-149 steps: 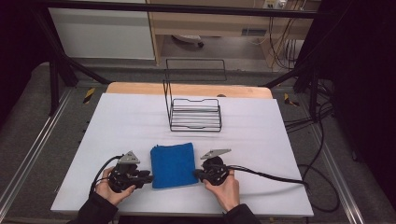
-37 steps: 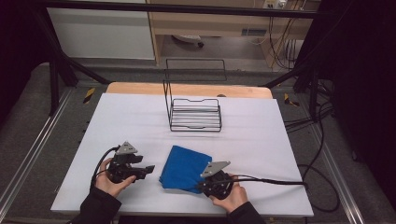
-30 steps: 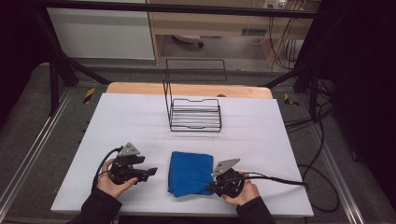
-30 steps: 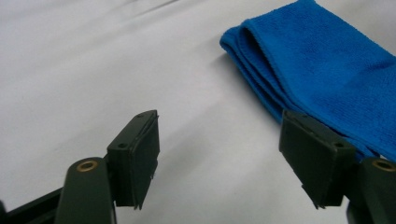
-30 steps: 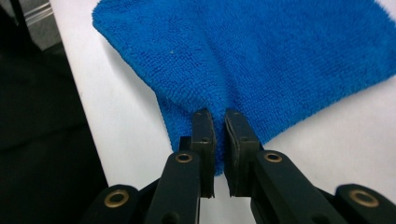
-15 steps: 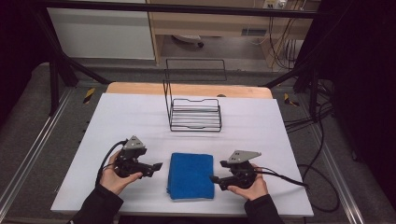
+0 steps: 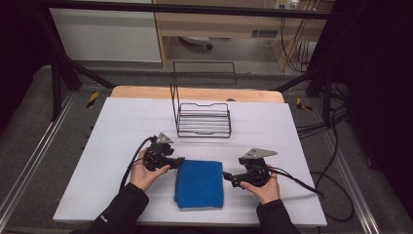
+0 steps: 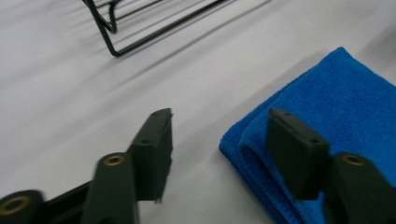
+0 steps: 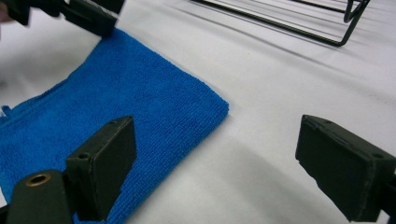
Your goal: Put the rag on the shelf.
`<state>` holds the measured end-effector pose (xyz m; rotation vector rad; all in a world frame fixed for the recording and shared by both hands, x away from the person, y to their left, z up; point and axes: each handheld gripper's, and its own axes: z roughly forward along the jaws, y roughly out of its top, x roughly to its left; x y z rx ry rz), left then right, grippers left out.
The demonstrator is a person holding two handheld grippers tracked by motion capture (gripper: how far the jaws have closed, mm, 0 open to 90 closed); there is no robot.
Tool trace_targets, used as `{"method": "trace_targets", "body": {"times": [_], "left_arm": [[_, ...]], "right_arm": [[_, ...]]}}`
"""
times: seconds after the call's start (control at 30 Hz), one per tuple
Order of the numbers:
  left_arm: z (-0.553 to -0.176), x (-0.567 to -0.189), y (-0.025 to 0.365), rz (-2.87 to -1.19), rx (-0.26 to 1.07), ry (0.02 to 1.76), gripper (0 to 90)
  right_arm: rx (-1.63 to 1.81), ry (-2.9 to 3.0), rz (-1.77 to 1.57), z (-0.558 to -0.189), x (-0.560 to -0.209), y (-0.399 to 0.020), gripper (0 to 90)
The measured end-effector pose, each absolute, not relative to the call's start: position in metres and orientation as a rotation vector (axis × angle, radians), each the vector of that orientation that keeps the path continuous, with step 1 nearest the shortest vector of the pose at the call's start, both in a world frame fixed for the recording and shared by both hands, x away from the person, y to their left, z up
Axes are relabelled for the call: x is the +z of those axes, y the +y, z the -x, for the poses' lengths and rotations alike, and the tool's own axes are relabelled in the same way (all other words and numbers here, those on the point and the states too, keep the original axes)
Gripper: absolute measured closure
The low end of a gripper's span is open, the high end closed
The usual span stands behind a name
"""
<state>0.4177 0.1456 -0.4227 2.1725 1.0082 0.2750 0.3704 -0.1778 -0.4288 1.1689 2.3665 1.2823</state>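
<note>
Folding of the blue cloth point(image 7: 199, 184), judged near its end: the cloth lies flat on the white table point(image 7: 302, 146) as a neat folded rectangle, near the front edge and well in front of the wire rack point(image 7: 203, 119). Left of the cloth, the left gripper point(image 7: 181, 160) stands at its far left corner; its jaws have just been closing but remain apart, one jaw over the layered edge in the left gripper view point(image 8: 219, 135), nothing pinched. Right of the cloth, the right gripper point(image 7: 227, 177) has just been opening; its jaws gape beside the cloth's near corner point(image 9: 215, 154), gripping nothing. Remaining work appears to be one further fold or removal to the rack. Number of layers cannot be counted; both cloth ends are cut off in the gripper views.
</note>
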Motion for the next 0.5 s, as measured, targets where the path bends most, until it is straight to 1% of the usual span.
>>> {"method": "trace_targets", "body": {"times": [0.1, 0.2, 0.4, 0.5], "left_arm": [[-0.419, -0.430, 0.143, -2.182, 0.261, 1.011, 50.6], [-0.419, -0.436, 0.140, -2.201, 0.252, 1.001, 54.0], [-0.419, -0.443, 0.132, -2.216, 0.260, 0.991, 57.9], [-0.420, -0.443, 0.133, -2.216, 0.237, 0.993, 61.2]], "right_arm": [[1.302, 2.358, -1.185, -0.370, -0.430, -0.177, 13.3], [1.307, 2.372, -1.188, -0.370, -0.433, -0.175, 13.2], [1.303, 2.394, -1.189, -0.370, -0.435, -0.173, 13.1], [1.315, 2.393, -1.193, -0.371, -0.435, -0.173, 13.8]]}}
